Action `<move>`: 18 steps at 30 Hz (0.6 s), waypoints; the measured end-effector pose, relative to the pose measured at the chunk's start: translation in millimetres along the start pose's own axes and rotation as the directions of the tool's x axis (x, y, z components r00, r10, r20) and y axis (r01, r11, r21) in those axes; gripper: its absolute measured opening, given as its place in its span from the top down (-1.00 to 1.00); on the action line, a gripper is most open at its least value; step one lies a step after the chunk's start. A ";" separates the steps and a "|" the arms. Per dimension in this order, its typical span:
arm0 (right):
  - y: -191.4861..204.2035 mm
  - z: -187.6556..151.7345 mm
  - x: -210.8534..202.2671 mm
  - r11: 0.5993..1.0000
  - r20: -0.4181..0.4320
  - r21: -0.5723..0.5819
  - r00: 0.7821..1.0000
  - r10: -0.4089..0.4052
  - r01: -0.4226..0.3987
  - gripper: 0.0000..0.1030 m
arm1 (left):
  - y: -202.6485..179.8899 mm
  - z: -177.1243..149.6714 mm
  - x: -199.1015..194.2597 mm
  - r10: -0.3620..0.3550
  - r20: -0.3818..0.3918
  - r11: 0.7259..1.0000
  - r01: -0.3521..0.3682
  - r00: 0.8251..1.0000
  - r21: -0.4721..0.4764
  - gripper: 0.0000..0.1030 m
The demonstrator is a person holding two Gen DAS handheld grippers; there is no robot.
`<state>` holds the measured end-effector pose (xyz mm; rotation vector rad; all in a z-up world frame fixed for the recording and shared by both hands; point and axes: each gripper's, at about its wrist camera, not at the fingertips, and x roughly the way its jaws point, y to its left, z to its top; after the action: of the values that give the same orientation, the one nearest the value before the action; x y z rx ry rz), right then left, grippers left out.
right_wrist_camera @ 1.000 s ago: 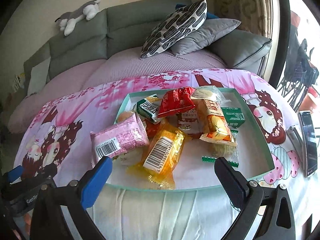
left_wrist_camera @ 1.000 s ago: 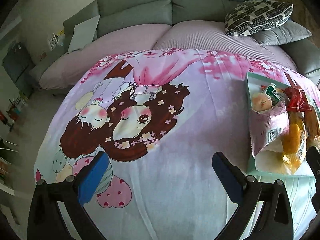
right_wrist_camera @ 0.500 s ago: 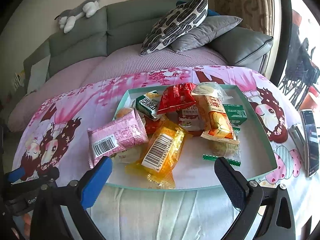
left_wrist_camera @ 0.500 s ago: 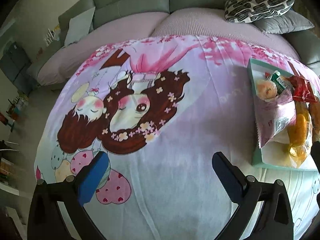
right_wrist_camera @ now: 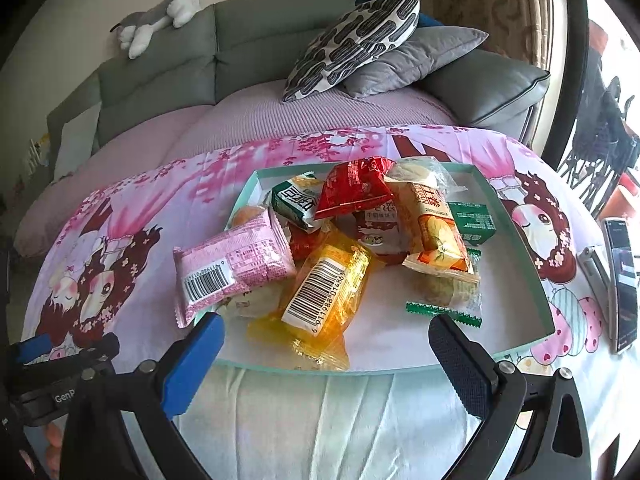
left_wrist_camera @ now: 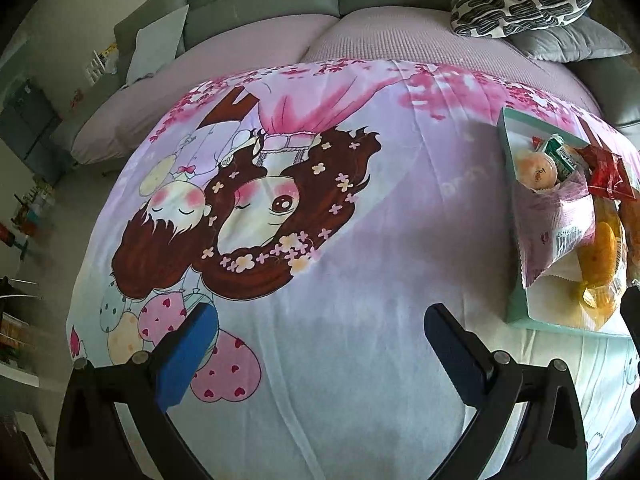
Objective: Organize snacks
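Lying just beyond the right gripper [right_wrist_camera: 326, 354] fingers (both pairs spread, empty), snacks [right_wrist_camera: 324, 280] fill the tray [right_wrist_camera: 536, 280].

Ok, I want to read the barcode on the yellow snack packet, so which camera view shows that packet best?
The right wrist view: the yellow packet lies near centre in the tray, barcode facing up. The left wrist view catches it only at the far right edge, partly behind the pink packet, barcode unseen.

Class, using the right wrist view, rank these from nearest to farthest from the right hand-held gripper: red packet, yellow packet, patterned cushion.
1. Yellow packet, tray front, just ahead of the right hand-held gripper.
2. Red packet, atop the pile, tray's far side.
3. Patterned cushion, on the sofa behind.
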<state>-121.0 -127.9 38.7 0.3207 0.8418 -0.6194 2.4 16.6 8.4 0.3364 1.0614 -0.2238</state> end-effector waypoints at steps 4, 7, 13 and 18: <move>-1.6 0.0 0.6 1.000 -0.004 0.007 1.000 -0.004 0.004 -1.00 | 0.2 0.0 0.0 0.000 -0.003 1.000 0.000 1.000 -0.005 -1.00; -1.9 -0.6 2.1 1.000 -0.011 0.010 1.000 -0.006 0.006 -1.00 | 0.4 -0.1 0.3 -0.001 -0.003 1.000 0.001 1.000 -0.004 -1.00; -1.7 -0.9 2.4 1.000 -0.015 0.010 1.000 -0.008 0.008 -1.00 | 0.1 -0.5 0.4 0.000 -0.004 1.000 0.000 1.000 -0.005 -1.00; -1.6 -1.1 2.8 1.000 -0.017 0.011 1.000 -0.009 0.009 -1.00 | 0.2 -0.6 0.5 -0.001 -0.003 1.000 0.001 1.000 -0.005 -1.00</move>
<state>-121.2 -129.7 35.8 0.3323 0.8565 -0.6303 2.2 17.0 7.7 0.3316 1.0654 -0.2215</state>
